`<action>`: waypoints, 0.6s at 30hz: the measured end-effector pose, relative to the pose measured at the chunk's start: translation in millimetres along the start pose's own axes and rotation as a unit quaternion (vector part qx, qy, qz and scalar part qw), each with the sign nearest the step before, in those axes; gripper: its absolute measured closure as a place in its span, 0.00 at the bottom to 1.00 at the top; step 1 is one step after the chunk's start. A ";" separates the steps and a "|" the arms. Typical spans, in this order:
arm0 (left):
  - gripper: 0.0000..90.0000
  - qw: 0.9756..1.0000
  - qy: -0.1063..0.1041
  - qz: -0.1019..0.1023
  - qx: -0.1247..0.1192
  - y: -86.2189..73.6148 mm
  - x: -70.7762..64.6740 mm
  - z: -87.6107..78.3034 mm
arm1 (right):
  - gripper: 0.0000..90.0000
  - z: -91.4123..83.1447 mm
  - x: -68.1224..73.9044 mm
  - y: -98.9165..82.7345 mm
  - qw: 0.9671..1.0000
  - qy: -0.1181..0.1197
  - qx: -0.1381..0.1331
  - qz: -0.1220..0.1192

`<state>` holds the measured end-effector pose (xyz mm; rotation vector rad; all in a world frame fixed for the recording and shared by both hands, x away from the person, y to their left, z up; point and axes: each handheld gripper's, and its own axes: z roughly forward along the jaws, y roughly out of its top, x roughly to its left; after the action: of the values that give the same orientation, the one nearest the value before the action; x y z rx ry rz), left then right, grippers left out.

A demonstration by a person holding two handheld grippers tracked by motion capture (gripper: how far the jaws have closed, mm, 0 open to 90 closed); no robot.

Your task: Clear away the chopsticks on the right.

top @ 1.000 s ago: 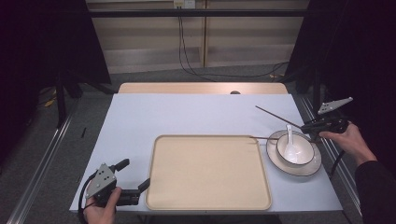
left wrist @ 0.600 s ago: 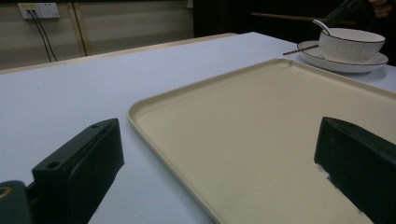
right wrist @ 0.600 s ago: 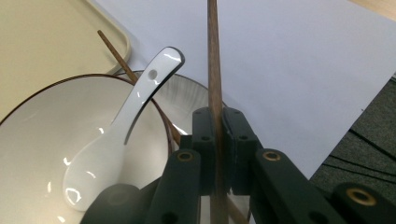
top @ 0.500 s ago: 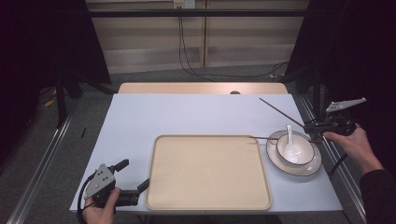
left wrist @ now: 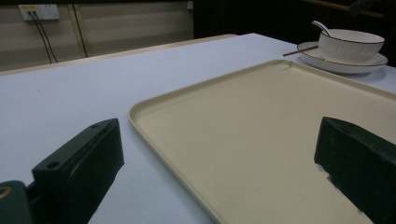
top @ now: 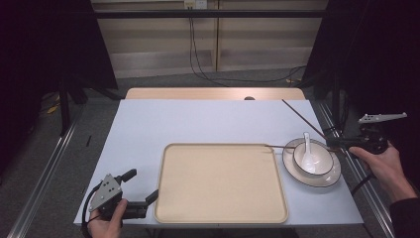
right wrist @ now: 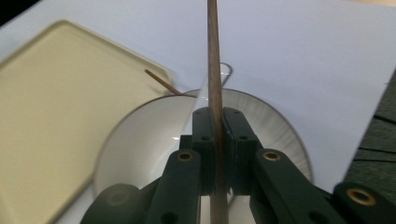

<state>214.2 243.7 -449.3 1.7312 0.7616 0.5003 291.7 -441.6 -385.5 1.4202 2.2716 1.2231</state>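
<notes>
**Wooden chopstick clamped in the right gripper, 2nd one on the plate**

Wooden and thin, 1 chopstick [top: 304, 119] is clamped between the closed jaws of the right gripper [top: 333, 144], off the table's right edge beside the plate [top: 337, 174]. Its long axis runs from the jaws up and away toward the far left, over the table's [top: 198, 121] far right part; in the right gripper view it [right wrist: 215, 70] passes straight through the pads, rising out of the top of the picture. A 2nd chopstick [top: 280, 146] lies nearly level, 1 end on the plate's left rim, its tip over the tray's [top: 218, 183] far right corner. The right gripper is much the nearer to it; the left gripper [top: 151, 197] rests at the tray's near left corner, jaws spread and empty, 1 jaw on each side of the tray's rim in its own view.

Materials: the tray is beige, matte, rectangular with rounded corners and a low raised lip. The plate is white with a dark rim line and fine radial ribbing; a white bowl [top: 313, 159] of the same make stands on it, holding a white glossy spoon [top: 308, 144]. The table top is pale, smooth and plain.
</notes>
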 end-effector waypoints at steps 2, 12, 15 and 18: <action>0.02 1.000 -0.001 -0.004 -0.004 0.0 -0.3 0.1 | 0.94 -2.9 8.3 -1.0 1.000 0.008 -0.009 -0.001; 0.02 1.000 -0.002 0.002 -0.001 0.2 0.9 -1.2 | 0.94 -4.1 49.1 -16.4 0.999 0.019 -0.009 0.024; 0.02 1.000 -0.001 0.001 -0.003 0.2 0.5 -1.3 | 0.94 -1.5 60.0 -21.7 0.999 0.025 -0.018 0.041; 0.02 1.000 0.002 0.001 -0.004 0.1 1.1 -1.7 | 0.94 2.8 70.9 -27.6 0.998 0.029 -0.027 0.056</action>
<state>213.8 245.7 -448.7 1.7249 0.7602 0.5074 238.2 -387.5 -390.0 1.5293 2.2038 1.3651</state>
